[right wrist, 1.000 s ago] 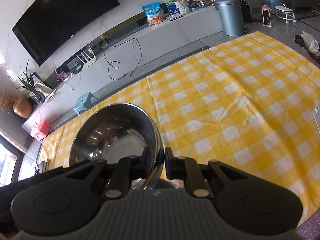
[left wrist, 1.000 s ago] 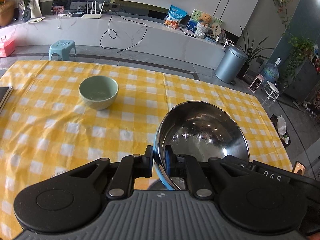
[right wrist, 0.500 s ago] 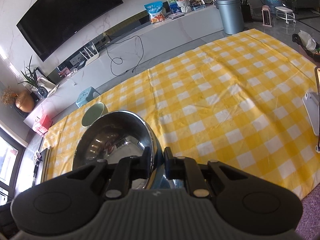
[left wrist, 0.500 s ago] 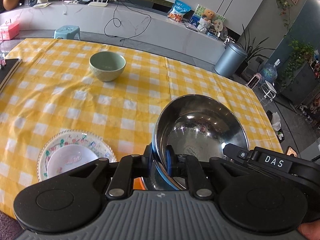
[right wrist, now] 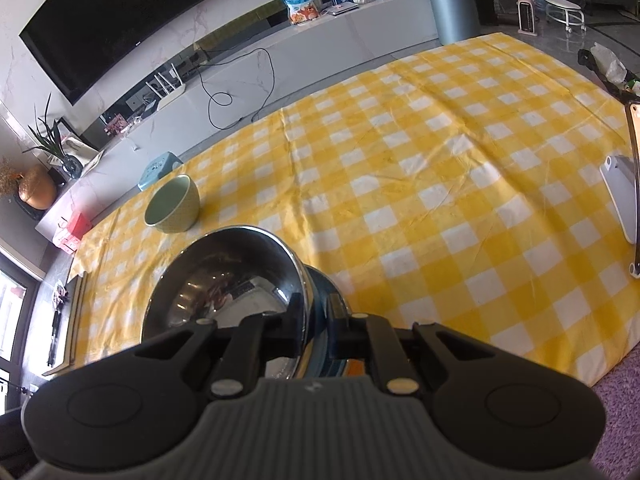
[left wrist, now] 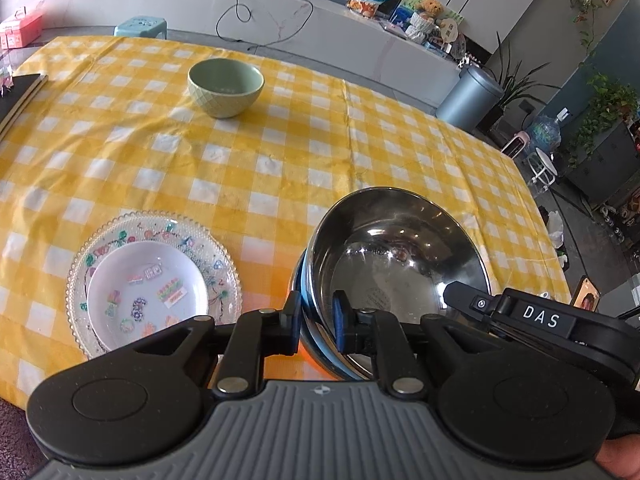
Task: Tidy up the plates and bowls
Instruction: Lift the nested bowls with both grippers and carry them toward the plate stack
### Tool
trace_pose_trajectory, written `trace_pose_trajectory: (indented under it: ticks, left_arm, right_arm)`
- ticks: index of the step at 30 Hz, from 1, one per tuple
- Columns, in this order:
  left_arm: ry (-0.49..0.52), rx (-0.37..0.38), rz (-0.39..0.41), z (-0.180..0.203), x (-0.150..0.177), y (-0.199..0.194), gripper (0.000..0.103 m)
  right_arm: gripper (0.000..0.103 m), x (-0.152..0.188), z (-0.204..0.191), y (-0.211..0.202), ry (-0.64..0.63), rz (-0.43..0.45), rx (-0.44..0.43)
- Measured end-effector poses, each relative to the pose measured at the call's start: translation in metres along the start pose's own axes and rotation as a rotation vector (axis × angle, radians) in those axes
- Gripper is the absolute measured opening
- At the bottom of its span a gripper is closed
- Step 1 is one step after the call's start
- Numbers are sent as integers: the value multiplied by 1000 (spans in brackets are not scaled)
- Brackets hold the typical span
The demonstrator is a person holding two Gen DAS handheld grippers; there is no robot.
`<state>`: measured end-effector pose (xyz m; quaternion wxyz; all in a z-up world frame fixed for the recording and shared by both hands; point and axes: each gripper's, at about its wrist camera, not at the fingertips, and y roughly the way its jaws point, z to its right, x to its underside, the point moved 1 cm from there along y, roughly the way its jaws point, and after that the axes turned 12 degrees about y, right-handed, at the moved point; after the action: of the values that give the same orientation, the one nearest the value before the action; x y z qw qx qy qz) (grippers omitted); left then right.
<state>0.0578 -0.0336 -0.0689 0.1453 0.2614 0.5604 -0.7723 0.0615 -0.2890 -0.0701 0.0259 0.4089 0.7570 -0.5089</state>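
Steel bowl (left wrist: 396,256) — clamped at opposite rims by left hand-held gripper (left wrist: 316,320) and right hand-held gripper (right wrist: 314,316); small plate (left wrist: 147,290) already stacked on glass plate (left wrist: 224,248), green bowl (left wrist: 226,86) upper centre — unsorted.

A yellow-and-white checked cloth covers the worktop (left wrist: 280,168). A pale green ceramic bowl (left wrist: 226,87) stands far left. Near left lies a clear beaded glass plate (left wrist: 224,264) carrying a smaller white decorated plate (left wrist: 148,290). A dark flat board (left wrist: 20,96) lies at the left edge.

Green bowl (left wrist: 225,87) (far side) and plates (left wrist: 154,280) block cloth.
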Motion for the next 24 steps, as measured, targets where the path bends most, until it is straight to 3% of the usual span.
trace_pose_trajectory:
  ticks: [24]
  left_arm:
    - [60,-32,-33,7,2,13,24]
  right_arm:
    - [6,4,6,18,-42,-2,57]
